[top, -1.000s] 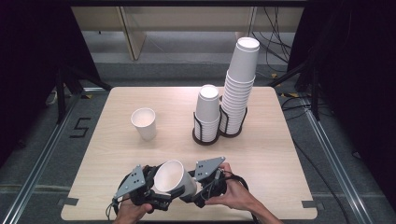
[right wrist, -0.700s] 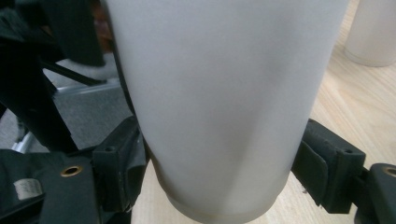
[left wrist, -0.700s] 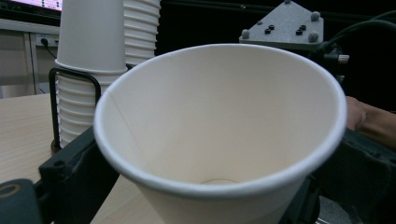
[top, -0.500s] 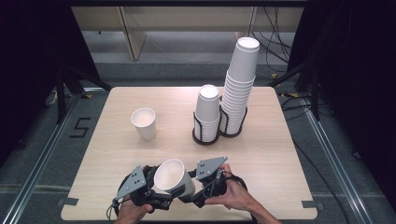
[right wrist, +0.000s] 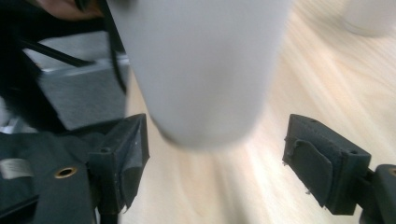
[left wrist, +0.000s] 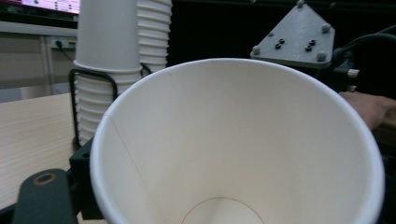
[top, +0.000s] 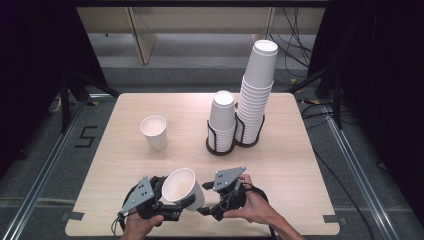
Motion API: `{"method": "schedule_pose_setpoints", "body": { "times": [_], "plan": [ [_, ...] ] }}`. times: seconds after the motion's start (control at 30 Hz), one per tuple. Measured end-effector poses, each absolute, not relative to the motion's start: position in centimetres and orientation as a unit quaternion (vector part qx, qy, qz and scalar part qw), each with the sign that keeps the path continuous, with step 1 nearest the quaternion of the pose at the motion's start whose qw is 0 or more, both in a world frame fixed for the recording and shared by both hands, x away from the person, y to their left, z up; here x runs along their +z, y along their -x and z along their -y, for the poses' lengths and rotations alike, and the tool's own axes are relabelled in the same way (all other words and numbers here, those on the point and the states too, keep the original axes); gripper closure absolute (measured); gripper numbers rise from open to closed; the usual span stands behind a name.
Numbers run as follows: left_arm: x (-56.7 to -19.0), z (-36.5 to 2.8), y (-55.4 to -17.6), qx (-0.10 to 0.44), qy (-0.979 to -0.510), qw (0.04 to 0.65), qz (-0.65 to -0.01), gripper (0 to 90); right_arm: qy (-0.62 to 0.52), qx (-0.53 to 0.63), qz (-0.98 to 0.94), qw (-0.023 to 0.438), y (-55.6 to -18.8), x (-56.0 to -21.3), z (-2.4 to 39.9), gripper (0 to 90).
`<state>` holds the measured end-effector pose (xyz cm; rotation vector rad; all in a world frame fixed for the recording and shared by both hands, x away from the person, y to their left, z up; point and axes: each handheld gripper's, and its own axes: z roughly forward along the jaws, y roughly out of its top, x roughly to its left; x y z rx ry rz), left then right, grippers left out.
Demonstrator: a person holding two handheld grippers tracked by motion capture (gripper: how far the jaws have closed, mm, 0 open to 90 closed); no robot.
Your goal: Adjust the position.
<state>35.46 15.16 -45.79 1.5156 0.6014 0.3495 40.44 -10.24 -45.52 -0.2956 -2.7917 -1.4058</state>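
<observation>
Left hand-held gripper (top: 176, 206) clenches a cup (top: 183, 188), tilted, mouth up toward the camera, base toward the released right hand-held gripper (top: 209, 210) above the bench (top: 295, 165).

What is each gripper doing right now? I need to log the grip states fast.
Left gripper: shut on the paper cup.
Right gripper: open, jaws apart either side of the cup's base, not touching it.

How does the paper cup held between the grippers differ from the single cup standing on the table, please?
The held cup is tilted, its mouth toward the camera; the lone cup stands upright. The held cup sits at the table's near edge, off the surface, against the left gripper; the lone cup rests on the table untouched, farther back. Both are white, open and empty.
</observation>
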Motion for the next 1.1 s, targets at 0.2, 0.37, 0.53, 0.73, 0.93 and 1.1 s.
{"method": "schedule_pose_setpoints", "body": {
  "times": [0.2,0.37,0.53,0.73,0.93,1.1],
  "plan": [
    [-46.0,-15.7,-35.9,0.209,-0.694,0.626,-0.289,15.0,0.121,-0.429,0.895,-0.026,-41.0,-45.6,11.7,24.6],
    [-46.2,-16.2,-36.5,0.239,-0.696,0.597,-0.32,14.8,0.138,-0.427,0.893,-0.036,-41.1,-45.6,12.6,24.9],
    [-46.4,-17.1,-37.2,0.267,-0.694,0.571,-0.348,14.7,0.165,-0.416,0.892,-0.054,-41.4,-45.6,13.6,25.1],
    [-46.6,-18.6,-38.1,0.292,-0.687,0.548,-0.377,14.6,0.191,-0.409,0.889,-0.07,-41.6,-45.8,14.8,24.1],
    [-46.7,-19.8,-38.8,0.301,-0.681,0.534,-0.401,14.5,0.2,-0.41,0.887,-0.074,-41.5,-46.0,15.6,24.1],
    [-46.8,-20.3,-39.1,0.305,-0.675,0.531,-0.41,14.5,0.213,-0.406,0.886,-0.074,-41.4,-46.2,16.0,24.2]
  ]
}}
